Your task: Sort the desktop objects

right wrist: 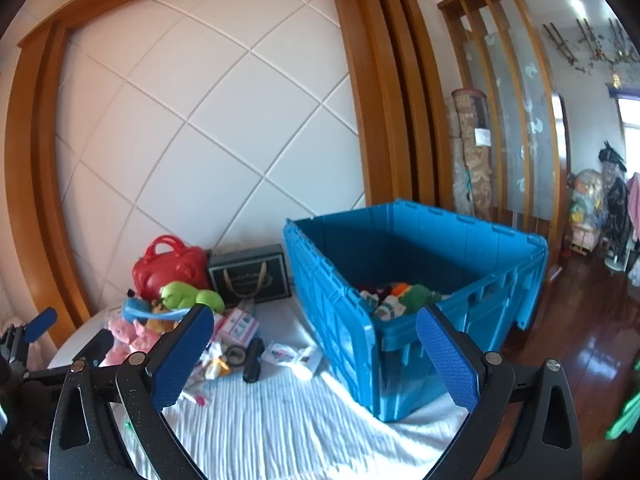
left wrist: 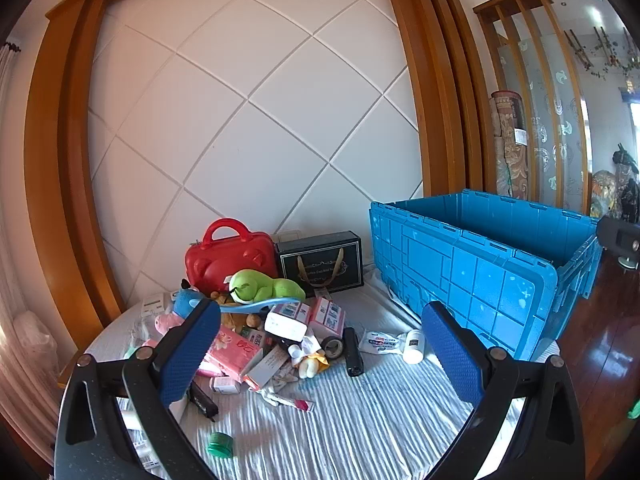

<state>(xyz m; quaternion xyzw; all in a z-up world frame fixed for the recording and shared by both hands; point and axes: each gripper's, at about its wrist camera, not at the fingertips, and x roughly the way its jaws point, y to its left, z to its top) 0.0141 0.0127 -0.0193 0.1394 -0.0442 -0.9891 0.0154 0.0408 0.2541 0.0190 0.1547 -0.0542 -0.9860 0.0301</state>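
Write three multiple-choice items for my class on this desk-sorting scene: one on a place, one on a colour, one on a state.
1. Where is the black gift box?
A. inside the crate
B. between the red case and the blue crate
C. on the floor

2. What colour is the small jar lid?
A. green
B. yellow
C. red

3. How is the right gripper?
A. shut on a toy
B. shut on nothing
C. open, holding nothing

Answers: B, it stands between them; A, the lid is green; C, its fingers stand wide apart.
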